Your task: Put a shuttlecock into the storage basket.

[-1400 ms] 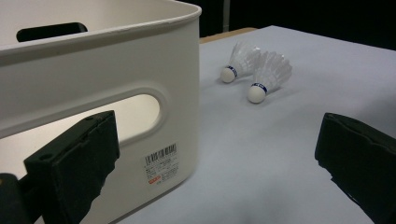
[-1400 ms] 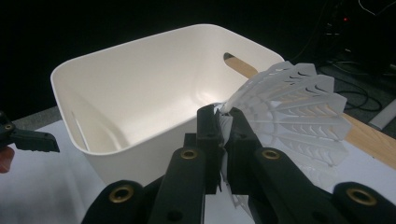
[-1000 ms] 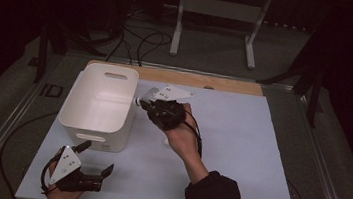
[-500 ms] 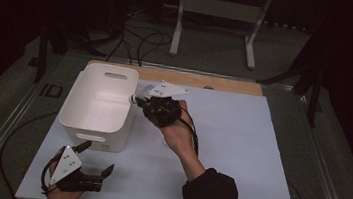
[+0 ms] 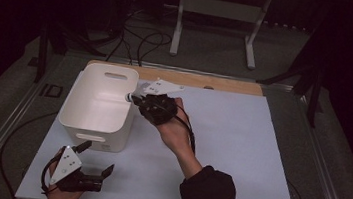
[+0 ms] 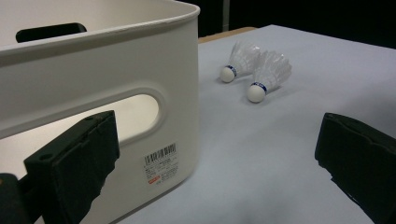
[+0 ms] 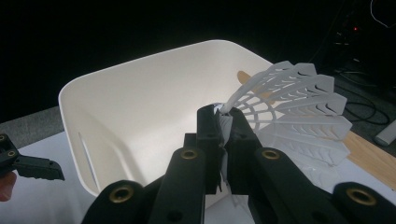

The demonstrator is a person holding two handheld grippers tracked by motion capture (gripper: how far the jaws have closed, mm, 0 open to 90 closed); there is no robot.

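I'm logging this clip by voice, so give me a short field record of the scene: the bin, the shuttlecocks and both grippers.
bin: white bin, open top, on the white table sheet
held item: white shuttlecock, skirt pinched by the right gripper at the bin's rim
loose items: two shuttlecocks lying side by side on the sheet beside the bin
left gripper: jaws wide apart, nothing between them, near the bin's front wall
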